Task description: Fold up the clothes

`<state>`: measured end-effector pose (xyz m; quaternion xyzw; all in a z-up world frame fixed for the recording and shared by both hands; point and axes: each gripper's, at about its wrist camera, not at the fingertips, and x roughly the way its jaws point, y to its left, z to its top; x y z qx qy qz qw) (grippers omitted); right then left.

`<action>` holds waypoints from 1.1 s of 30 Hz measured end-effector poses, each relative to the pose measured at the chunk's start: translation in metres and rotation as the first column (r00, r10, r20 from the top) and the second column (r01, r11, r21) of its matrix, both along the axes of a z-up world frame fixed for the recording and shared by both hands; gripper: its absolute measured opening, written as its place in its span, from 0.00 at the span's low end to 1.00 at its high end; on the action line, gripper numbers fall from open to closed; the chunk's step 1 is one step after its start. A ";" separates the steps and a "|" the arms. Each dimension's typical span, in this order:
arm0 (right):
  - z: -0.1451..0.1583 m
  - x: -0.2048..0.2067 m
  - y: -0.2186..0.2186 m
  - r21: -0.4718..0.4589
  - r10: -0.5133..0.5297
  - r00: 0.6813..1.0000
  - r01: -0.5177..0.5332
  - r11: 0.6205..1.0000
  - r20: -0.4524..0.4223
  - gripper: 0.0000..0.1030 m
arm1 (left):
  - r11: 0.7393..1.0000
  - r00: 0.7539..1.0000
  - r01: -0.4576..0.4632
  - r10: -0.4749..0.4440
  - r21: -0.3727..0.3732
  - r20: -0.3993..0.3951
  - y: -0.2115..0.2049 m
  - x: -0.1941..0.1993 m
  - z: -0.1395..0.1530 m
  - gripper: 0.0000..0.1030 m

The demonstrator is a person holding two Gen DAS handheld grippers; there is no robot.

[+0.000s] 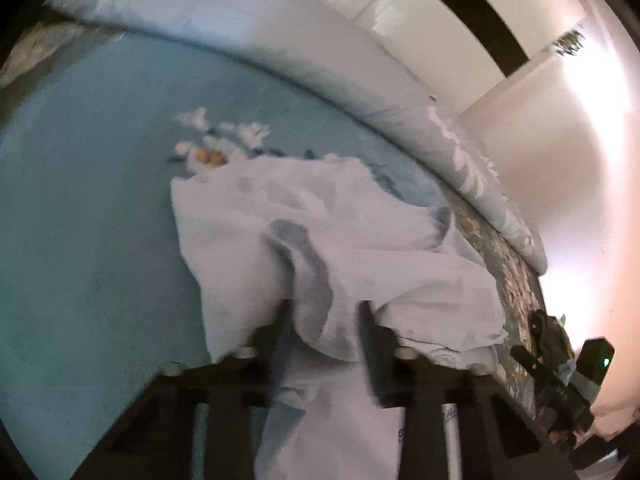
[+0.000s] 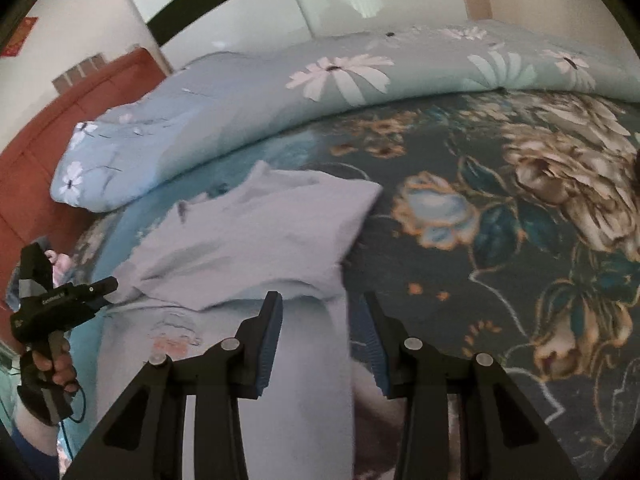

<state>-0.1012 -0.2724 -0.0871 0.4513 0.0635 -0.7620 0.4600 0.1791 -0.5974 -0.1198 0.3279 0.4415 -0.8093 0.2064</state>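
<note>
Left gripper [image 1: 324,312] angled down, pinching a bunched fold of the white shirt [image 1: 320,216] on the bed [image 1: 80,200]; right gripper [image 2: 320,304] angled down, shirt edge between its fingers, grip unclear; only right view shows the hand [image 2: 56,364] and quilt [image 2: 240,96].

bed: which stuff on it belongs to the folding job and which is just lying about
Part of the job:
- pale lilac garment, partly folded on the bed
- left gripper, a fold of the garment between its fingers
- right gripper, at the garment's edge

Just lying about:
- daisy-print quilt, bunched along the far side
- floral bedsheet
- red headboard
</note>
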 end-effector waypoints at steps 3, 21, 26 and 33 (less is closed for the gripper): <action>-0.003 0.002 -0.008 0.028 0.018 0.999 -0.017 0.999 -0.026 0.40 | 0.999 0.999 -0.034 0.035 0.028 -0.032 -0.005 0.007 -0.007 0.08; -0.016 -0.002 -0.031 0.144 -0.004 0.995 0.018 0.989 -0.102 0.40 | 0.993 0.993 -0.110 0.112 0.049 -0.034 -0.026 0.045 -0.018 0.09; -0.010 0.000 -0.009 0.132 -0.029 0.997 0.039 0.990 -0.077 0.40 | 0.997 0.997 -0.071 0.071 0.026 -0.021 -0.007 0.066 -0.002 0.25; -0.015 0.015 0.050 0.047 -0.028 0.995 0.023 0.999 0.098 0.40 | 0.992 0.997 0.024 -0.015 -0.123 0.070 0.063 0.089 0.017 0.38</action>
